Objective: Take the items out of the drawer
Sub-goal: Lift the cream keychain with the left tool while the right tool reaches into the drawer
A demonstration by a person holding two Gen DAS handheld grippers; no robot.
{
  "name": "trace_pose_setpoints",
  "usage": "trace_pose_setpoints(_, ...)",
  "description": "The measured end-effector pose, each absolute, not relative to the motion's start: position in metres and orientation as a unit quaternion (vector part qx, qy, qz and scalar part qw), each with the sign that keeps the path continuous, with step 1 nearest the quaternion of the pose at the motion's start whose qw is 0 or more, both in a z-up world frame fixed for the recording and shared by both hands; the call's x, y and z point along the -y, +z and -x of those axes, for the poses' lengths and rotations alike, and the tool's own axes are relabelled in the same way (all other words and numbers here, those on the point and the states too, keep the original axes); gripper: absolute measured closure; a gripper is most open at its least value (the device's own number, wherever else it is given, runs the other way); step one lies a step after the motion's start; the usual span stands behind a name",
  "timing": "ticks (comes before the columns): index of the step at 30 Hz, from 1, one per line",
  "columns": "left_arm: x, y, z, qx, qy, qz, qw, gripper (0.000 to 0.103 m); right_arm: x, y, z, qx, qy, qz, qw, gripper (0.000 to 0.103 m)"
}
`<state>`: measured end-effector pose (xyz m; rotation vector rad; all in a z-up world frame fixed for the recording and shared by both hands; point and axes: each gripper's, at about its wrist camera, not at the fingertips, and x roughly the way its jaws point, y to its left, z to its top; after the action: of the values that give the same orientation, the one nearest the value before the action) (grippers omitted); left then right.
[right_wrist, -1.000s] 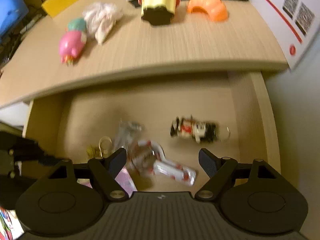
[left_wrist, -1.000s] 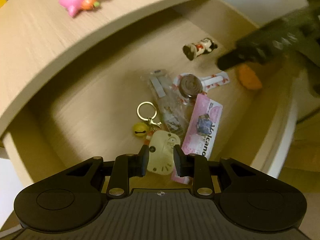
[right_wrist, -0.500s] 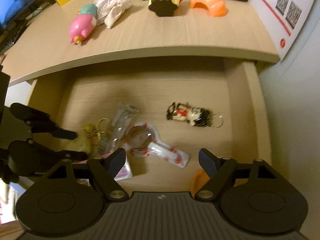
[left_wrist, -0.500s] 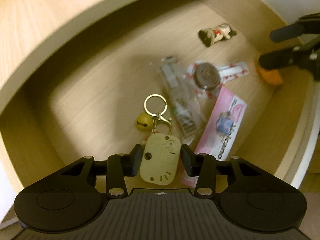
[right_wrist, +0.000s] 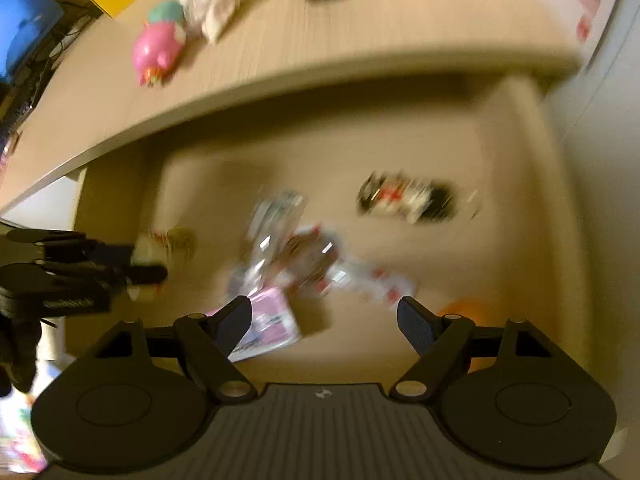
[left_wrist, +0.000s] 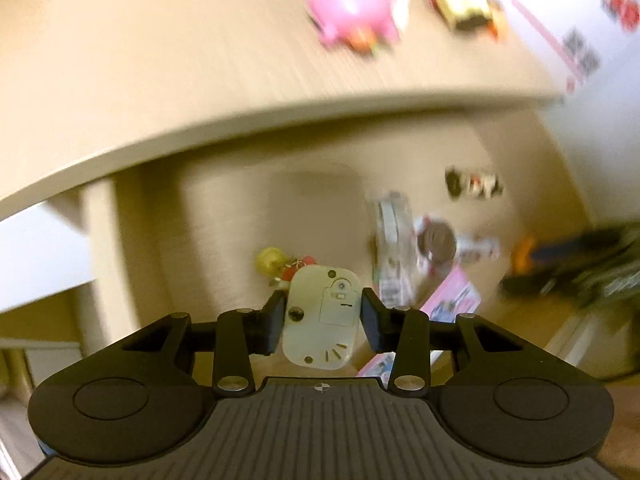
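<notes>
Pinching a pale cream keychain tag (left_wrist: 320, 318) with rounded corners, screws and dash marks, my left tool (left_wrist: 322, 320) holds it over the open drawer (left_wrist: 224, 216), while my right tool (right_wrist: 324, 326) hangs spread and empty.

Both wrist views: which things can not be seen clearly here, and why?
- Small figure, right wrist view: motion blur hides its details.
- Orange object, right wrist view: half hidden behind the right gripper.
- Pink packet, left wrist view: print unreadable, partly behind the left gripper gripping the pale keychain tag.
</notes>
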<state>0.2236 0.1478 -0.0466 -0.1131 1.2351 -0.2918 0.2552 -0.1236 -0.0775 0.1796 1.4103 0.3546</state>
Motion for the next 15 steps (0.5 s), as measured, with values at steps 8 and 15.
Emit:
trace_pose_setpoints(8, -0.180, -0.021, -0.194, -0.537, -0.100, 0.140, 0.826, 0.059, 0.074, -0.124, -0.271, -0.756, 0.160, -0.126, 0.622, 0.032)
trace_pose_setpoints(15, -0.198, -0.013, -0.176, -0.515, -0.072, 0.189, 0.833, 0.059, 0.014, -0.108, -0.300, -0.672, 0.238, -0.156, 0.684, 0.036)
